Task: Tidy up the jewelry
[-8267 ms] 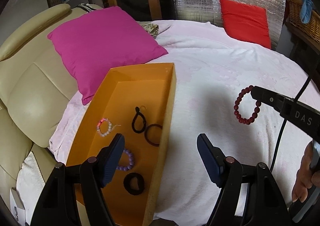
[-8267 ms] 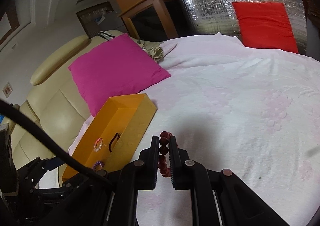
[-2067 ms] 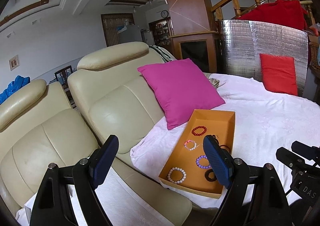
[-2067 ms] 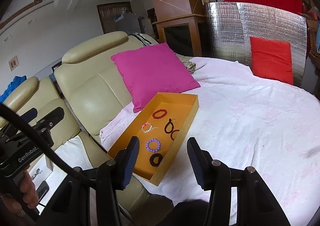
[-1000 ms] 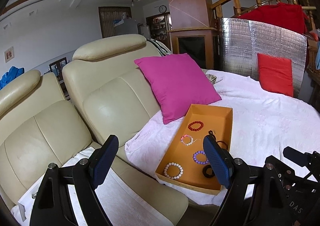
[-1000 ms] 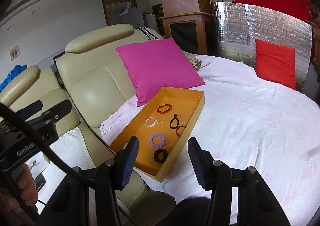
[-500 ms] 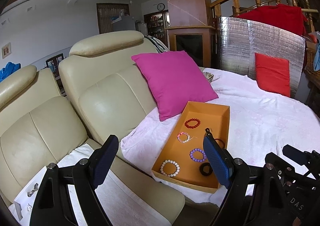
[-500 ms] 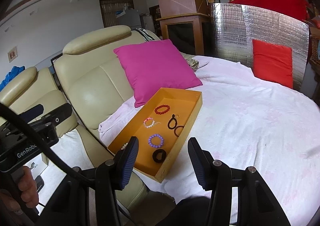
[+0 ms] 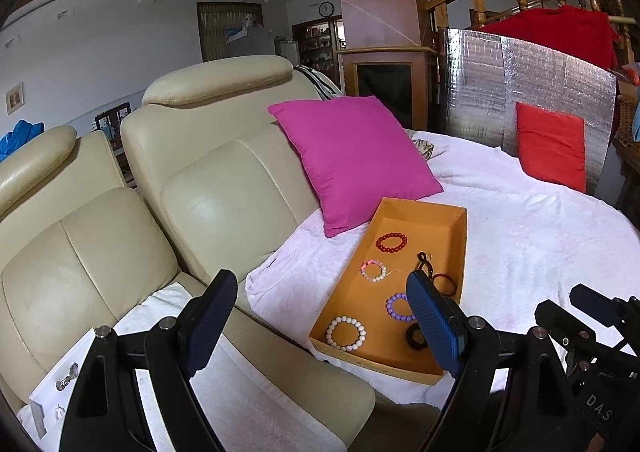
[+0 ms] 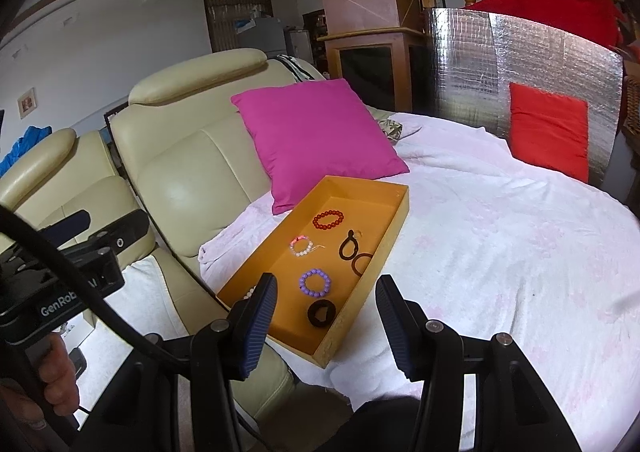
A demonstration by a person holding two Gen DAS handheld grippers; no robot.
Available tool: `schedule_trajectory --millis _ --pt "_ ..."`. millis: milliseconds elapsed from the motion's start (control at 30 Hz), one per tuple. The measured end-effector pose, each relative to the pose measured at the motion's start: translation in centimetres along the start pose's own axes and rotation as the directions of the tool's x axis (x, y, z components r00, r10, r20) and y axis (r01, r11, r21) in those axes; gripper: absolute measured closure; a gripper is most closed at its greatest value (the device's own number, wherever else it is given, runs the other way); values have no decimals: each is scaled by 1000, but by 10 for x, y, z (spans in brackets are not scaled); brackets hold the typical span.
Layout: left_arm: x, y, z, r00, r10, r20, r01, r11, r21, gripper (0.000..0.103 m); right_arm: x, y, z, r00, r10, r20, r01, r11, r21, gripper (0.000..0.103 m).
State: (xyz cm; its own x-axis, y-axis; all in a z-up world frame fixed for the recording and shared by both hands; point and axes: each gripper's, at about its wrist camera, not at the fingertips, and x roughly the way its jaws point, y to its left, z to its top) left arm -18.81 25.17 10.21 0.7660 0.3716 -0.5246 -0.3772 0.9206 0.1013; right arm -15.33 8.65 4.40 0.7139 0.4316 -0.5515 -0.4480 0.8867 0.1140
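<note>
Honestly, both claws, left claw (image 9: 320,316) and right claw (image 10: 326,312), are hanging wide and empty, partly blocking the white bracelet (image 10: 250,293) in the orange tray (image 10: 360,288).

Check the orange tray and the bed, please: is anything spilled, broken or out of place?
Nothing stands out. The bracelets, such as the red one, and the hair ties lie apart inside the orange tray; none shows on the white blanket.

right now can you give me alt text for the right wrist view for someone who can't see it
An orange tray on a white-covered bed holds a red bead bracelet, a pink-and-white one, a purple one and black hair ties. The open, empty right tongs frame its near end. A magenta pillow leans against a cream sofa behind.
</note>
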Motion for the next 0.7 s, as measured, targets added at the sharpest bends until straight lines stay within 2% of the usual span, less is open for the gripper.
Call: schedule_trajectory --millis 467,700 --pt "12 3 -1 1000 3 -22 -3 1000 -4 16 13 5 3 1000 -9 -12 9 1000 -18 47" --pt "22 1 2 999 30 -38 -30 1000 8 16 29 4 8 1000 4 -23 -5 1000 -27 47"
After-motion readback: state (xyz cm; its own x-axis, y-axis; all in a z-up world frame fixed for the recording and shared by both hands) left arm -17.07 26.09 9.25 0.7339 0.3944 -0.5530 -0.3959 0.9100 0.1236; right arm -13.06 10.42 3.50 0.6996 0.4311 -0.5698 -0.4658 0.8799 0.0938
